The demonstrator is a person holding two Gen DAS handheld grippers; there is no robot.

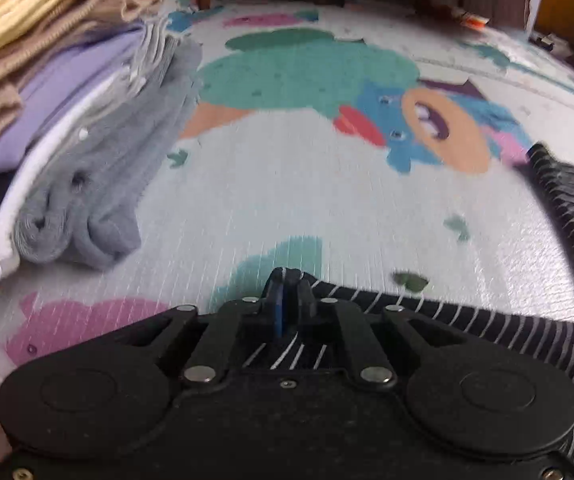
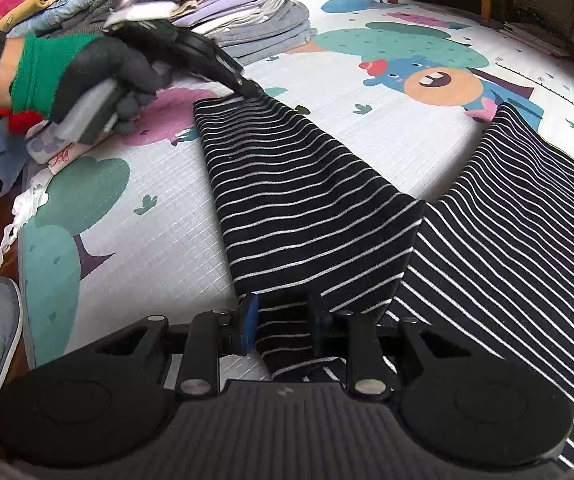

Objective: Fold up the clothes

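Clearly both grippers pinched the striped garment [image 2: 311, 184]: left gripper [image 1: 290, 292] nearly shut, right gripper [image 2: 283, 320] partly closed; beside the folded stack [image 1: 87, 152], thin cloth might slip.

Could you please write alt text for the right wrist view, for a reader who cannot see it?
A black garment with thin white stripes lies on a cartoon-printed play mat, its near end between the right gripper's fingers and its far corner pinched by the left gripper, held in a gloved hand. Folded clothes are stacked behind.
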